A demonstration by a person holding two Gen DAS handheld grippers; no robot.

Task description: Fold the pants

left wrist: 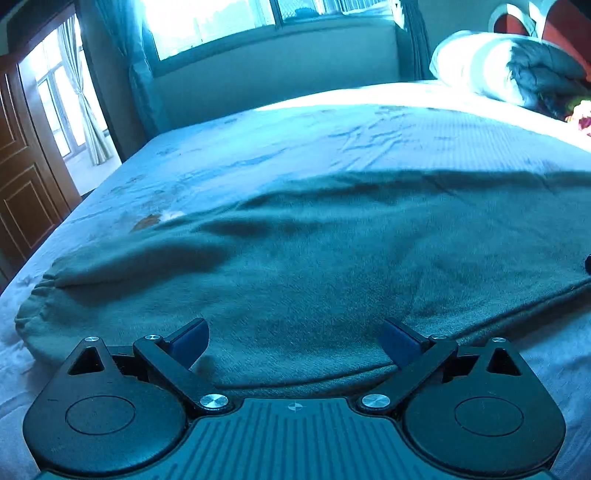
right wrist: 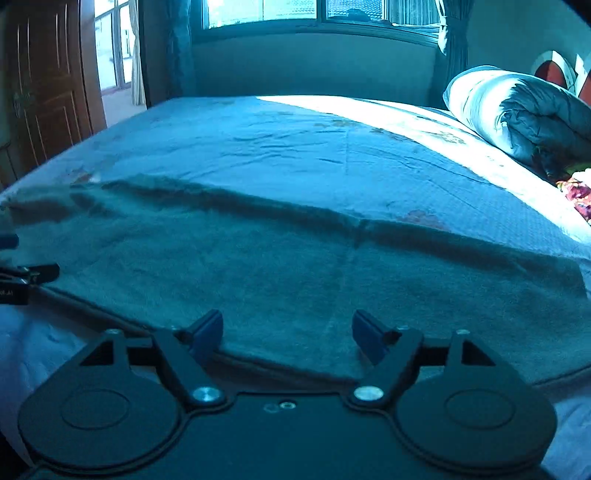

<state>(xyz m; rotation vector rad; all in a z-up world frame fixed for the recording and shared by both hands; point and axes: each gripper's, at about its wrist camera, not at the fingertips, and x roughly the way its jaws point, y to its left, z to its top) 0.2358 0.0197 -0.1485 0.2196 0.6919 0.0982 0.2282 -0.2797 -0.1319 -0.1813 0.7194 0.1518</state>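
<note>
Right now the pants (left wrist: 314, 258) lie spread flat across the bed (left wrist: 295, 140), running from nine o'clock to three o'clock in both wrist views, a long, even band that looks already doubled lengthwise, though you cannot confirm the layers from here. Their gathered end (left wrist: 37, 306) sits at about eight o'clock in the left view, and a faint cross seam (right wrist: 347, 254) runs up the cloth near the middle of the right view. You hold the left gripper (left wrist: 295, 341) and the right gripper (right wrist: 288, 336) over the near edge at six o'clock, side by side along it, probably so that each can take one stretch of that edge. Both sets of fingers stand wide apart with only cloth beneath them and nothing pinched; no pad presses on the fabric. The blue pads (left wrist: 190, 341) hover just over the hem, which suggests you are between grasps. The rolled quilt (right wrist: 517, 114) at two o'clock and the window (right wrist: 314, 11) at twelve o'clock lie well apart from the work. Your next pinch, I judge, should catch every layer at the edge, or the fold will slide open.
</note>
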